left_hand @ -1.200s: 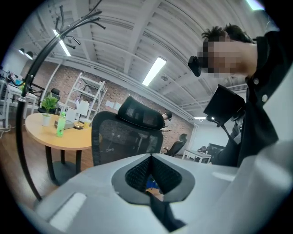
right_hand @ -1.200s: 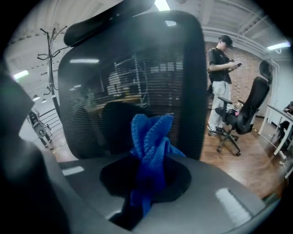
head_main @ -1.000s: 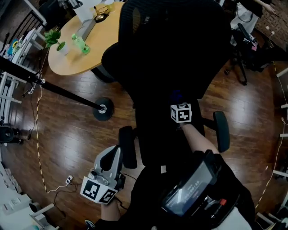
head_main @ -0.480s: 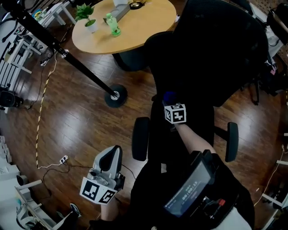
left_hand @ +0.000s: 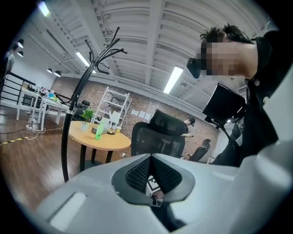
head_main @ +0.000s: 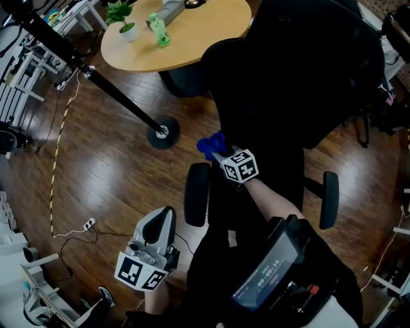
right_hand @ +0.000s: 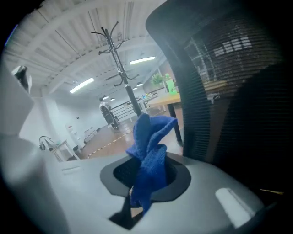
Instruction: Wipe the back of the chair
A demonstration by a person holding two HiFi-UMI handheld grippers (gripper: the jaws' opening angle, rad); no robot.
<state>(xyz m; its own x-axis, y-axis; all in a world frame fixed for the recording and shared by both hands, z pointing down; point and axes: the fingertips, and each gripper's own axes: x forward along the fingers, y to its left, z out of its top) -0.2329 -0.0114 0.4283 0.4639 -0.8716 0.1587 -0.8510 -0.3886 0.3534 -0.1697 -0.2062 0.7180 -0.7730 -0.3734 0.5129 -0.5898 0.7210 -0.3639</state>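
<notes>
The black mesh chair back (head_main: 301, 70) fills the upper right of the head view. My right gripper (head_main: 219, 152) is at the back's left edge, just above the left armrest (head_main: 196, 193), and is shut on a blue cloth (head_main: 210, 146). In the right gripper view the cloth (right_hand: 150, 151) sticks up from the gripper (right_hand: 146, 176), with the mesh back (right_hand: 229, 82) close on the right. My left gripper (head_main: 161, 221) hangs low by my body, away from the chair, jaws together and holding nothing. In the left gripper view the gripper (left_hand: 151, 178) points toward the chair (left_hand: 158, 141).
A round wooden table (head_main: 192, 38) with a potted plant (head_main: 122, 13) and a green bottle (head_main: 157, 31) stands behind the chair. A coat stand's base (head_main: 161, 133) sits on the wood floor left of the chair. Cables (head_main: 57, 160) trail at the left. The right armrest (head_main: 328, 198) juts out.
My right gripper has slid left across the chair back to its left edge, so the blue cloth now shows past the edge. The left gripper has stayed put.
</notes>
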